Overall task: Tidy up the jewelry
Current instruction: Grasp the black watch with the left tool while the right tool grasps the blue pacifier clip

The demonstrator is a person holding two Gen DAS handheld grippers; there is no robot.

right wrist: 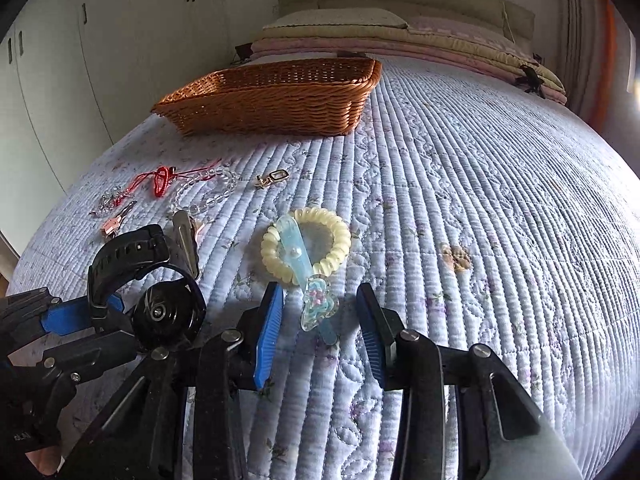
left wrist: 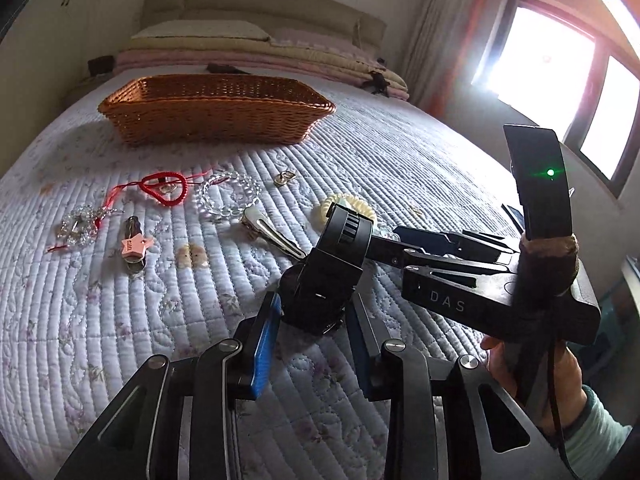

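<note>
Left gripper [left wrist: 314, 320] straddles a black watch [left wrist: 320, 280] on the quilt [left wrist: 120, 340]; in the right view its blue pads [right wrist: 64, 318] meet the strap, so it reads as clamped on the watch, though the far pad is hidden behind the case. Right gripper [right wrist: 320, 316] stands open around the flower end of a clear blue hair clip [right wrist: 316, 300], pads apart from it; the clip lies across a pale coil hair tie [right wrist: 306, 246]. In the left view this clip is almost wholly hidden behind the watch and right gripper. Further back: silver clip [left wrist: 272, 234], clear bead bracelet [left wrist: 230, 196], red cord [left wrist: 164, 188], small gold clasp [left wrist: 285, 178], pink star tag [left wrist: 134, 246], and a crystal tangle [left wrist: 78, 226] too fine to make out. Wicker basket [left wrist: 216, 110] sits beyond them, its floor not visible. Folded bedding lies at the headboard; bright window at right, blown out.
</note>
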